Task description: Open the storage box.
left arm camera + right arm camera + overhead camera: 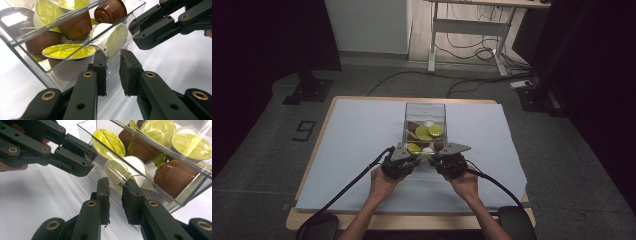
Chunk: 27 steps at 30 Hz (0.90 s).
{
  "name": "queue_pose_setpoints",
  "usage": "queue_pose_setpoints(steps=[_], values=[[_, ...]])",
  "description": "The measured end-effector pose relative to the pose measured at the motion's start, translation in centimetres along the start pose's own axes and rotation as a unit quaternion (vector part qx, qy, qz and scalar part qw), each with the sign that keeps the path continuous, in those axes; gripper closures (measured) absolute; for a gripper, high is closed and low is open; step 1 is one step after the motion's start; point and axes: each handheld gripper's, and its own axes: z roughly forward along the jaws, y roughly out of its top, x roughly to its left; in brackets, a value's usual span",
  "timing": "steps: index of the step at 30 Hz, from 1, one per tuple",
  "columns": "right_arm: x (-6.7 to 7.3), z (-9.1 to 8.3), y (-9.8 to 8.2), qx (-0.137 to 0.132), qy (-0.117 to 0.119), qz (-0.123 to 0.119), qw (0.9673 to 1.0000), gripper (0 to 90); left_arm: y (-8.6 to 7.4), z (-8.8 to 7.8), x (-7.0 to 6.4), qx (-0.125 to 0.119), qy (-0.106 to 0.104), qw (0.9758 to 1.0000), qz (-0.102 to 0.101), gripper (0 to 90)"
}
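Both hands low centre: left gripper [408,155] and right gripper [447,152], fingers nearly closed, empty, at the clear box [425,116]; a nudge could spill the coffee pods [427,132].

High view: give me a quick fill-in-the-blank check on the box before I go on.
1. The clear box holds coffee ___.
2. The left gripper and right gripper are both at the box's ___ edge, on the person's side.
3. The capsule lying on its side by the right gripper's jaws is ___.
Missing words: capsules; near; white.
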Motion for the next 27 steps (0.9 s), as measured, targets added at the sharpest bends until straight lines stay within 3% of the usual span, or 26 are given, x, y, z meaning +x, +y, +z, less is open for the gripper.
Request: queue_pose_setpoints(steps=[27], values=[[2.4, -1.5, -1.2, 0.01, 0.011, -0.024, 0.9996, 74.9, -1.1, -1.7, -2.3, 0.0, -0.01, 0.9999, 0.007, 74.8]])
